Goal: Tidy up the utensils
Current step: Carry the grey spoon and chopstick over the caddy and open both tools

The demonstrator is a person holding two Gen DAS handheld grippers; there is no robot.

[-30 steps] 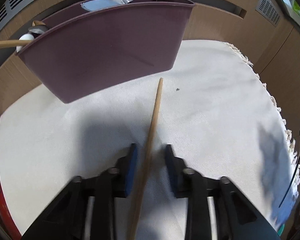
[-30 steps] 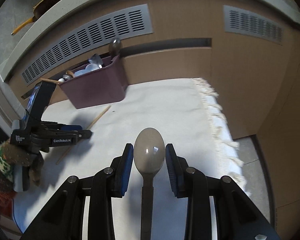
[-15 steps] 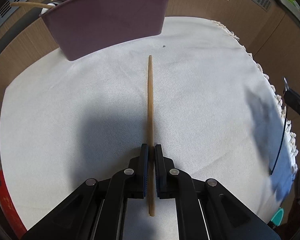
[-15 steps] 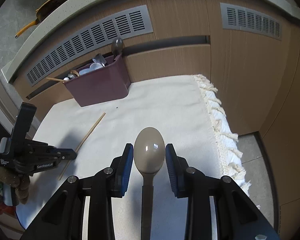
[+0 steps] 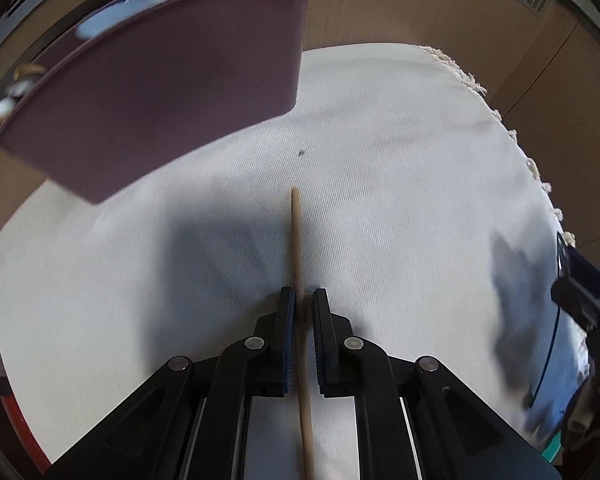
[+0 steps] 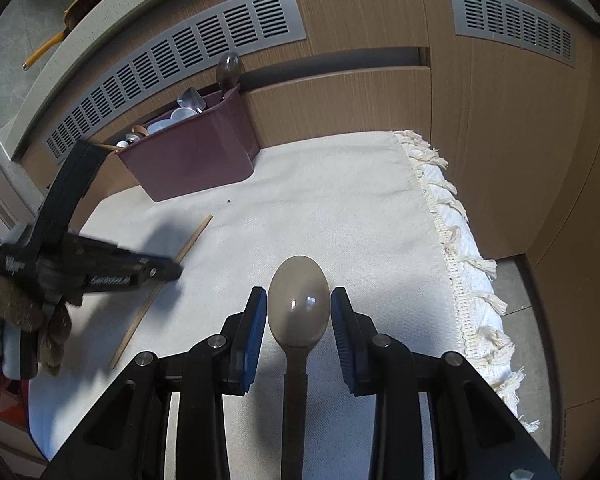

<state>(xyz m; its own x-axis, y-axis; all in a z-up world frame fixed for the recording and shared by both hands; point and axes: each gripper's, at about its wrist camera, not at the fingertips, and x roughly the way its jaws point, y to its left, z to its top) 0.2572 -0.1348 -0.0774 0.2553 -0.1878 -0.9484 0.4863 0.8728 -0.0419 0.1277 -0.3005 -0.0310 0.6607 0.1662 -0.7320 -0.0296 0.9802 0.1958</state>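
My left gripper (image 5: 300, 300) is shut on a wooden chopstick (image 5: 297, 240), which points forward toward the maroon utensil bin (image 5: 160, 92). In the right wrist view the left gripper (image 6: 172, 268) holds the chopstick (image 6: 192, 240) near the cloth, left of centre. My right gripper (image 6: 299, 312) has its jaws around the bowl of a grey-brown spoon (image 6: 298, 308); the pads sit at the bowl's sides and the handle runs back between the fingers. The bin (image 6: 196, 160) stands at the back left and holds several spoons and other utensils.
A cream cloth (image 6: 340, 220) with a fringed right edge (image 6: 452, 240) covers the surface. Wooden cabinet fronts with grey vent grilles (image 6: 180, 72) stand behind the bin. My right gripper shows at the right edge of the left wrist view (image 5: 584, 292).
My left gripper closed on the chopstick, pulled back, then moved forward toward the bin with it. The right gripper and spoon stayed almost still.
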